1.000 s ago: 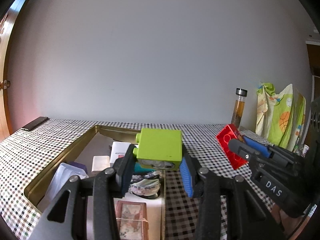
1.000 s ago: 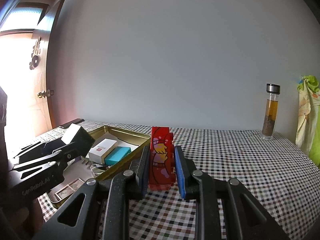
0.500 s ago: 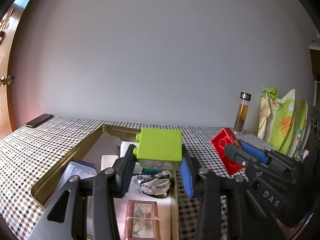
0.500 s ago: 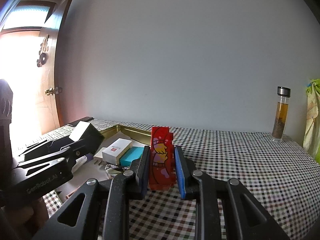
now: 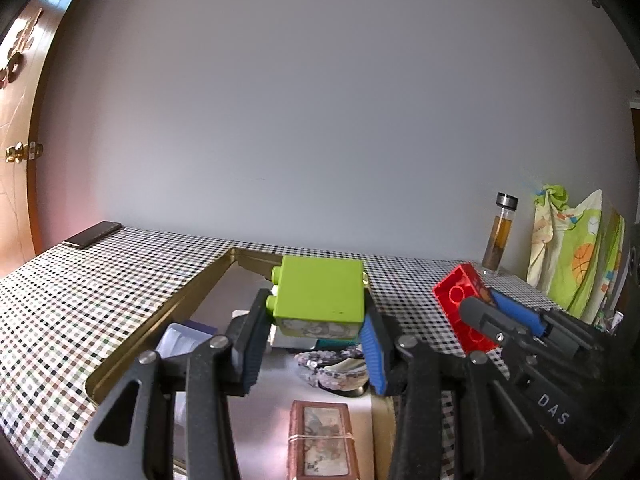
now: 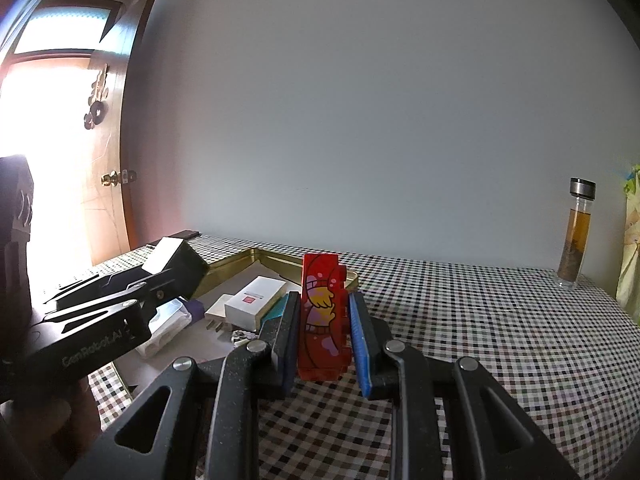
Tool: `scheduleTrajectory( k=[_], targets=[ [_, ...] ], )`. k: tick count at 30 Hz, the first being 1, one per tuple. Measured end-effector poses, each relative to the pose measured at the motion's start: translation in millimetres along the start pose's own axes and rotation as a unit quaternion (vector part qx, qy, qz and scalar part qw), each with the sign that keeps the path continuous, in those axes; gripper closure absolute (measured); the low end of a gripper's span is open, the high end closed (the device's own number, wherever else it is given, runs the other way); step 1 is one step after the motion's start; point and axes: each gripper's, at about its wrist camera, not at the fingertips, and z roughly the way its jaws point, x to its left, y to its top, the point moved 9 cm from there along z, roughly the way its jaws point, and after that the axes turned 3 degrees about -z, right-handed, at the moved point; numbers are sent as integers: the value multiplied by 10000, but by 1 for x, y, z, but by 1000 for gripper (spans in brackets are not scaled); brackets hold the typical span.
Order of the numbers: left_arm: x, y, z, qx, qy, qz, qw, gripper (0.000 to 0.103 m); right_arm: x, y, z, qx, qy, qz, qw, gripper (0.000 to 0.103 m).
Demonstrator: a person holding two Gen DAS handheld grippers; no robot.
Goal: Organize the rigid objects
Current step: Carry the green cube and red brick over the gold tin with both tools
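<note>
Left wrist view: left gripper (image 5: 316, 344), fingers pinching lime-green plastic building block (image 5: 320, 294), holding it above shallow gold metal tray (image 5: 168, 312). Tray already holding bound card deck (image 5: 322, 440), bead bracelet (image 5: 332, 364), clear plastic case (image 5: 180, 338). Block not yet placed.

Right wrist view: right gripper (image 6: 324, 344), fingers clamping red printed building brick (image 6: 322, 316) upright over checkered tabletop (image 6: 480, 320), beside tray; white box (image 6: 256, 300), teal box (image 6: 276, 312) lying inside. Task seeming partway.

My left claw (image 5: 316, 344) with its green block (image 5: 320, 300) has drifted farther over the gold tray (image 5: 168, 312); my right claw (image 6: 324, 340), carrying the red block (image 6: 322, 320), moved alongside.
</note>
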Motion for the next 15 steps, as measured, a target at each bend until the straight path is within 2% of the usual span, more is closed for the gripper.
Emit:
scheduleTrajectory(
  k=[15],
  targets=[
    [20, 4, -1, -1, 168, -32, 9999, 62, 27, 3, 14, 53, 282, -101, 9995, 77]
  ],
)
